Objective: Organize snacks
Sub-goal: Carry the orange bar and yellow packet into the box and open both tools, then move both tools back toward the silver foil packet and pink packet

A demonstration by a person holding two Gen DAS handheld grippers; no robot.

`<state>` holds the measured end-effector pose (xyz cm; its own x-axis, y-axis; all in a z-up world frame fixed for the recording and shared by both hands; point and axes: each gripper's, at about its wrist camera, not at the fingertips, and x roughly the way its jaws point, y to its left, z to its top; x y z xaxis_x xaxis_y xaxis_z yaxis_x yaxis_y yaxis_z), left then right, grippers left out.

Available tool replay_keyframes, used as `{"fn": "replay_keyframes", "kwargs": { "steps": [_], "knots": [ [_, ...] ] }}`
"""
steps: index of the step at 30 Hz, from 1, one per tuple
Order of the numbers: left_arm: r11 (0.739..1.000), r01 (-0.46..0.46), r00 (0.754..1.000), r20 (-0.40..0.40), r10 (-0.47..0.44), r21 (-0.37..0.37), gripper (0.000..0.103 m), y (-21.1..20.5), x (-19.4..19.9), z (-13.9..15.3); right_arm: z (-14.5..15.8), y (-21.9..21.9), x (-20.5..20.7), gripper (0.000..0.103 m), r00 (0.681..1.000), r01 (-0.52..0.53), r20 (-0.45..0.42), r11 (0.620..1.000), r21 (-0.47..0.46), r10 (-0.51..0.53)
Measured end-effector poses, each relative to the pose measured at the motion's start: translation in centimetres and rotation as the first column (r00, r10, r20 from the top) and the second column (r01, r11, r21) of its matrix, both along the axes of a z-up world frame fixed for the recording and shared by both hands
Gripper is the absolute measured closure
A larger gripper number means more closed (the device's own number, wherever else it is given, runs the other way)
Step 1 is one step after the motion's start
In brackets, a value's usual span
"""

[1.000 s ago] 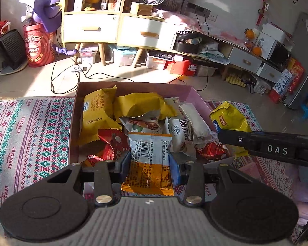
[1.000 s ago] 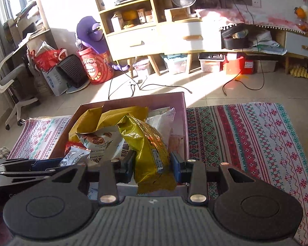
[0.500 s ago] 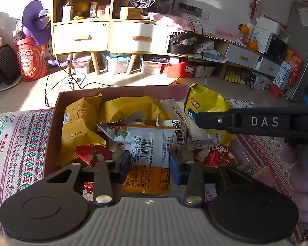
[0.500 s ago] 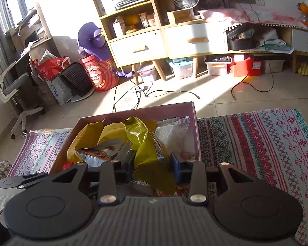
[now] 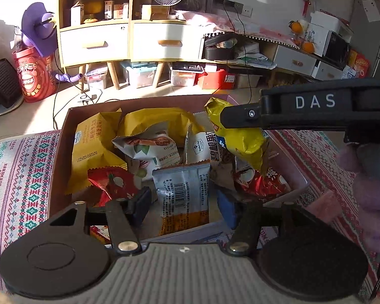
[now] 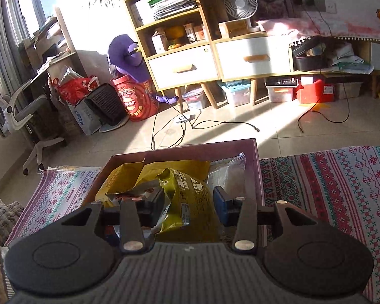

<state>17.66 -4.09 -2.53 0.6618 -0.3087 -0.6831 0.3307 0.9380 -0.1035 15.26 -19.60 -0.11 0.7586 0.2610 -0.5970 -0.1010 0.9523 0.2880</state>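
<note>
The cardboard box (image 5: pixel 60 167) sits on the patterned rug (image 5: pixel 20 177), its far wall at the rug's edge where bare tiled floor (image 6: pixel 278 131) begins. Rug lies clear to the box's left and right; inside, packets crowd it nearly wall to wall.

The left tongs (image 5: pixel 183 202) tilt down over the box's near wall. Their jaws have just been opening and now stand spread, with a silver-and-orange barcode packet (image 5: pixel 183 195) between them, no pad pressing it.

The right tongs (image 6: pixel 190 206) slant down at the box's right side. Their jaws have also just been opening; the yellow snack bag (image 6: pixel 190 202) stands between them, the blue pad just clear of it, while contact on the dark pad's side I cannot tell.

"DAS" is printed on the right tongs' arm; "HANDMADE" runs along the rug; "B20260122K231" marks a yellow pouch (image 5: pixel 91 149) at the box's left.
</note>
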Motion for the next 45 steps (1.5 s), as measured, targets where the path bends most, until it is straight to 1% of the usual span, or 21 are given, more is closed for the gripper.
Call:
{"fn": "replay_keyframes", "kwargs": {
  "steps": [1, 2, 6, 12, 18, 22, 24, 33, 39, 45],
  "knots": [
    [1.0, 0.004, 1.0, -0.001, -0.004, 0.001, 0.036, 0.1, 0.0, 0.1, 0.1, 0.1, 0.0, 0.057, 1.0, -0.002, 0.0, 1.0, 0.0, 0.002],
    [1.0, 0.005, 1.0, -0.001, -0.005, 0.003, 0.035, 0.1, 0.0, 0.1, 0.1, 0.2, 0.0, 0.052, 1.0, -0.004, 0.0, 1.0, -0.002, 0.004],
    [1.0, 0.009, 1.0, -0.003, -0.009, 0.002, 0.026, 0.2, -0.1, 0.3, 0.3, 0.6, -0.1, 0.046, 1.0, -0.01, 0.005, 1.0, -0.019, 0.01],
    [1.0, 0.014, 1.0, -0.004, -0.014, 0.015, 0.019, 0.4, -0.4, 0.8, 0.5, 0.8, -0.3, 0.035, 1.0, -0.01, 0.005, 0.999, -0.036, 0.01],
    [1.0, 0.003, 1.0, -0.008, -0.003, 0.022, 0.013, 0.7, -1.3, 1.1, 1.4, 0.8, -1.3, 0.028, 1.0, 0.001, 0.014, 0.998, -0.066, 0.0],
    [1.0, -0.009, 1.0, -0.018, 0.009, 0.002, 0.009, 0.9, -2.2, 1.5, 2.0, 0.7, -2.0, 0.024, 1.0, 0.012, 0.014, 0.996, -0.086, -0.01],
    [1.0, -0.012, 1.0, -0.021, 0.012, -0.002, 0.006, 1.0, -2.6, 1.6, 2.3, 0.7, -2.6, 0.02, 1.0, 0.018, 0.015, 0.995, -0.098, -0.017],
    [1.0, -0.022, 1.0, -0.007, 0.022, 0.018, 0.0, 1.6, -5.2, 2.8, 3.0, 0.4, -5.3, 0.007, 0.999, 0.046, 0.001, 0.991, -0.127, -0.046],
    [0.999, -0.035, 0.999, -0.022, 0.035, 0.022, 0.0, 2.2, -6.9, 3.2, 3.1, 0.3, -7.2, 0.001, 0.997, 0.071, -0.025, 0.986, -0.152, -0.076],
    [0.998, -0.033, 0.999, -0.042, 0.035, 0.045, 0.0, 2.6, -8.5, 3.0, 2.7, 0.3, -8.9, 0.001, 0.994, 0.08, -0.052, 0.978, -0.194, -0.092]
  ]
}}
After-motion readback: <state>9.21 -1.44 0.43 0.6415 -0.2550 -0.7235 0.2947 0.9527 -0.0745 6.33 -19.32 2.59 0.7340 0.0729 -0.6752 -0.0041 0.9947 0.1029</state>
